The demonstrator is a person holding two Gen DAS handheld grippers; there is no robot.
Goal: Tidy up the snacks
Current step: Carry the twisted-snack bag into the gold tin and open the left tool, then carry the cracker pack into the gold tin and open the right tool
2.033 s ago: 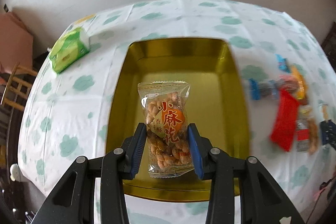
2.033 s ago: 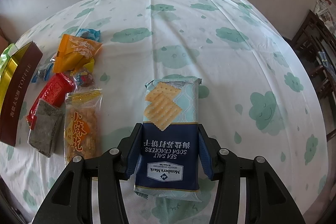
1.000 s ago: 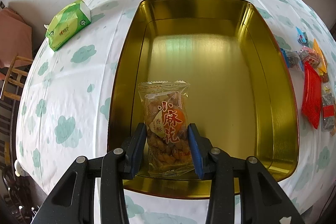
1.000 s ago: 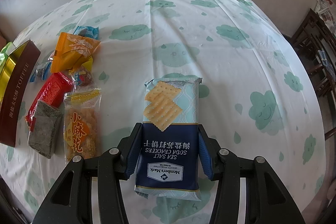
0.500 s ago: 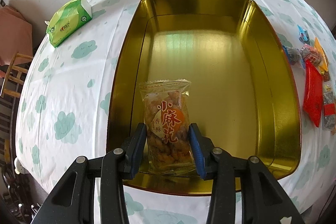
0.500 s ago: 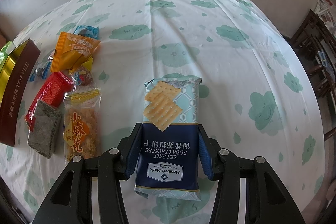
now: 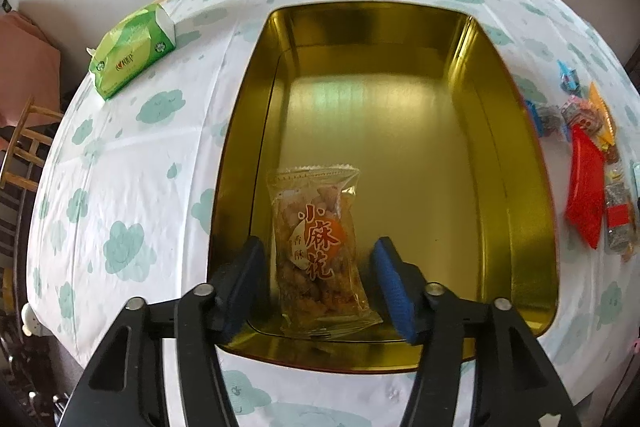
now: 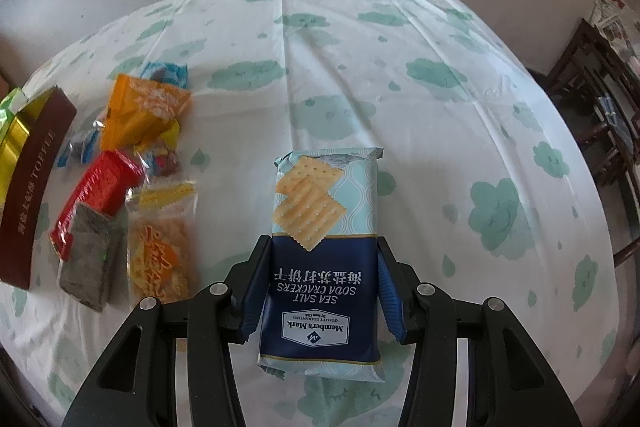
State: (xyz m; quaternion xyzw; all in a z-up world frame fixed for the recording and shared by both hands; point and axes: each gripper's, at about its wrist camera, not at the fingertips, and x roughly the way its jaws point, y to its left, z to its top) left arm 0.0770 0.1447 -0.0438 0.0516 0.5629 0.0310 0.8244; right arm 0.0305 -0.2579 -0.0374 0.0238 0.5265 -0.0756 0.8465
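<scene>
In the left wrist view my left gripper (image 7: 320, 267) is open over the near end of a gold tin (image 7: 520, 131). A clear bag of fried twists with orange lettering (image 7: 318, 251) lies on the tin floor between the spread fingers, untouched. In the right wrist view my right gripper (image 8: 320, 267) is shut on a blue pack of sea salt soda crackers (image 8: 324, 239), held above the tablecloth. A second twist bag (image 8: 160, 259) lies on the table to its left.
A snack pile lies left of the right gripper: orange bag (image 8: 140, 111), red pack (image 8: 100, 187), grey bar (image 8: 90, 263). The tin's brown outer side (image 8: 36, 187) shows at far left. A green tissue pack (image 7: 132, 51) lies left of the tin. Chairs stand beyond the table edge.
My left gripper has opened and let go of the twist bag, which now rests on the tin floor. The right gripper still holds the crackers and has risen and tilted slightly.
</scene>
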